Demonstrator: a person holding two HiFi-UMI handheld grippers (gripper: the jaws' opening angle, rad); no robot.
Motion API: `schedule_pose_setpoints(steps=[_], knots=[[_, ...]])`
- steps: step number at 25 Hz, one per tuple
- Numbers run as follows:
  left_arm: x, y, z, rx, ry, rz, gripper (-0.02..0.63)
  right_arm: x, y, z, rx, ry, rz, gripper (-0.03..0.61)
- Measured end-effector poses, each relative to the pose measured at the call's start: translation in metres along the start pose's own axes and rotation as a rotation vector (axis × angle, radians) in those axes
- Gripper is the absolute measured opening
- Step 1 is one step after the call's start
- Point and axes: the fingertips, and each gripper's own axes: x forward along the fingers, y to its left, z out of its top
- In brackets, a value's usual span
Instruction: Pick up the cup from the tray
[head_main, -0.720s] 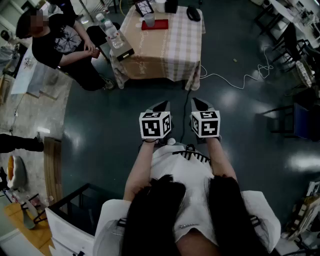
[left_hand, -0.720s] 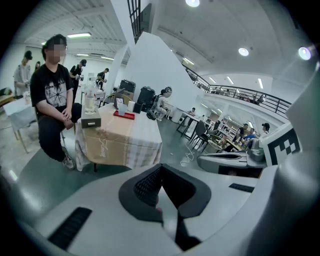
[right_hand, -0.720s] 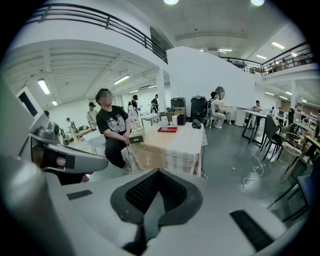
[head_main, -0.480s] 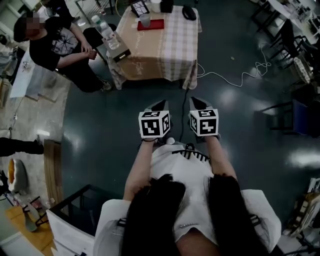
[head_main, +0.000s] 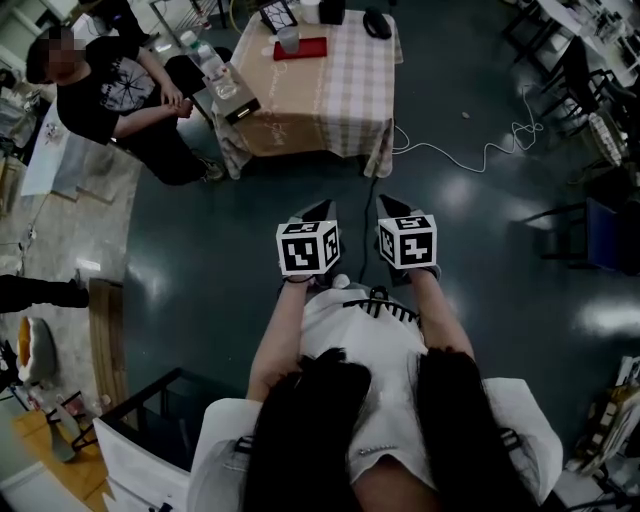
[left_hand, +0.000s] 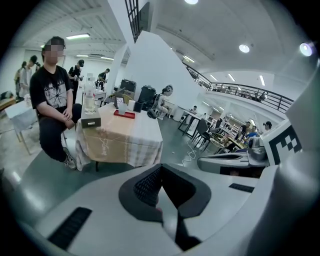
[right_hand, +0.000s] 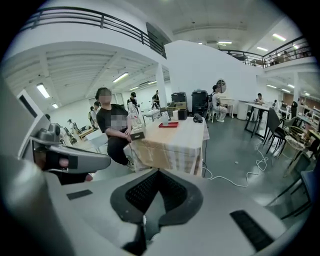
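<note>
**A:** What has changed just now?

**B:** Not much. In the head view the bench (head_main: 320, 100) has slid a little toward the top edge of the frame. My two claws sit where they were, mid-frame ahead of my chest. I judge the approach has barely begun.

**A:** And the claws?

**B:** My left claw (head_main: 320, 209) and right claw (head_main: 390, 203) are both pressed together, pinching nothing and touching nothing. The cup (head_main: 288, 38) stands on the red tray (head_main: 310, 48) at the top of the frame, well apart from both. I would need to walk up and spread a claw first.
</note>
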Motion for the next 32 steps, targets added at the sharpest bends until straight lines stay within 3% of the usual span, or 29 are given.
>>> schedule_pose_setpoints(steps=[8,9,11,12,20,25,32], knots=[[0.005,0.012,0.004,-0.018,0.008,0.027,0.006,0.009,0.007,0.009,-0.023,-0.013,0.027,0.013],[0.006,0.013,0.005,-0.019,0.005,0.031,0.006,0.009,0.008,0.012,-0.02,-0.024,0.038,0.042],[0.01,0.015,0.01,-0.013,0.003,0.034,0.005,0.012,0.011,0.02,-0.014,-0.04,0.067,0.162],[0.011,0.016,0.013,-0.008,0.003,0.034,0.006,0.015,0.013,0.023,-0.017,-0.043,0.075,0.184],[0.024,0.043,0.036,0.002,0.007,0.031,0.006,0.043,0.02,0.052,-0.026,-0.068,0.068,0.195],[0.039,0.07,0.049,-0.019,0.022,0.041,0.006,0.072,0.026,0.069,-0.054,-0.058,0.086,0.255],[0.083,0.108,0.093,-0.022,0.044,0.028,0.006,0.127,0.017,0.113,-0.038,-0.055,0.063,0.273]])
